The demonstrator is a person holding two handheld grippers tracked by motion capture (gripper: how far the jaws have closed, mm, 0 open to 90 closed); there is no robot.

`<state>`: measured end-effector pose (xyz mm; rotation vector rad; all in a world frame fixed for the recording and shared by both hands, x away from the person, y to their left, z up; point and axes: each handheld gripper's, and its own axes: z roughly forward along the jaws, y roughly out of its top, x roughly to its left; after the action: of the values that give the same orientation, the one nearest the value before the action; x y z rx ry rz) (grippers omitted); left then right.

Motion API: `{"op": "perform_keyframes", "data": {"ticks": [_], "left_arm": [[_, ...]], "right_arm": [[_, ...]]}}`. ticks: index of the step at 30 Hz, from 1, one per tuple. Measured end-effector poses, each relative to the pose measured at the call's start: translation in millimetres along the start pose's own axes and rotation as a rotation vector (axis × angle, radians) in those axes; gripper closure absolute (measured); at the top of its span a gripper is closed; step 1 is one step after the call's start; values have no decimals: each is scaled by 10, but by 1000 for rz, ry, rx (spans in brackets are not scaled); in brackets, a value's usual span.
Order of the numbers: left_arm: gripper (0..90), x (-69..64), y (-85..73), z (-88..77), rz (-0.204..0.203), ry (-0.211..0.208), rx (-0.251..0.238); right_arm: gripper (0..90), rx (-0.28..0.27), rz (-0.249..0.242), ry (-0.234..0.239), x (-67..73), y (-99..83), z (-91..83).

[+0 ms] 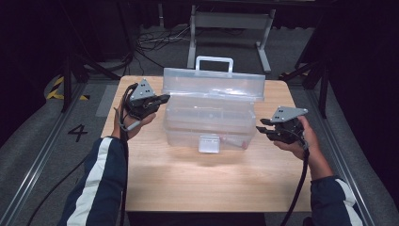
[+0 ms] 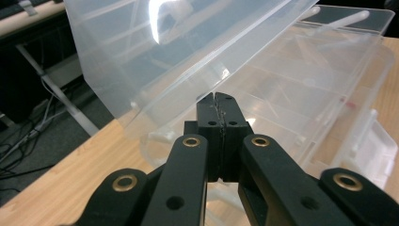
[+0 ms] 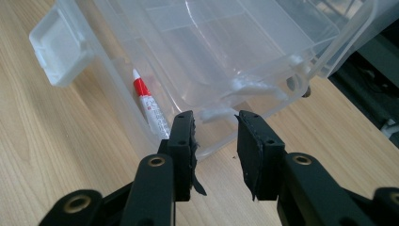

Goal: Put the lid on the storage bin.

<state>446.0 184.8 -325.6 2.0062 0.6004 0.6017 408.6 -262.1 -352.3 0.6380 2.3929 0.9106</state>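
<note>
From above, the clear plastic toolbox [image 1: 209,117] sits mid-table [image 1: 211,183], lid up, my left gripper [image 1: 162,100] and right gripper [image 1: 261,128] flanking it. Along my left jaws: clenched on nothing, tips just beside the lid's edge [image 2: 188,89]. Along my right: parted, empty, near the box's corner (a red-and-white tube [image 3: 149,106] lies inside).

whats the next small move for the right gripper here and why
Probably ease the right gripper forward so its jaws straddle the end wall of the clear plastic toolbox. Its jaws stand open with nothing between them, just short of that wall on the wooden table, while the shut left gripper sits by the raised clear lid at the other end. That would steady the box.
</note>
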Motion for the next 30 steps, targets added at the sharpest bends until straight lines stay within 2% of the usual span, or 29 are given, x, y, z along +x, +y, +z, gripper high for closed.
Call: {"op": "perform_keyframes", "data": {"ticks": [12,30], "left_arm": [[900,-67,-121,-18,9,-19,26],[900,-129,-267,-42,12,-38,34]], "right_arm": [[649,4,17,-3,29,-63,29],[611,8,27,3,56,-133,56]]}}
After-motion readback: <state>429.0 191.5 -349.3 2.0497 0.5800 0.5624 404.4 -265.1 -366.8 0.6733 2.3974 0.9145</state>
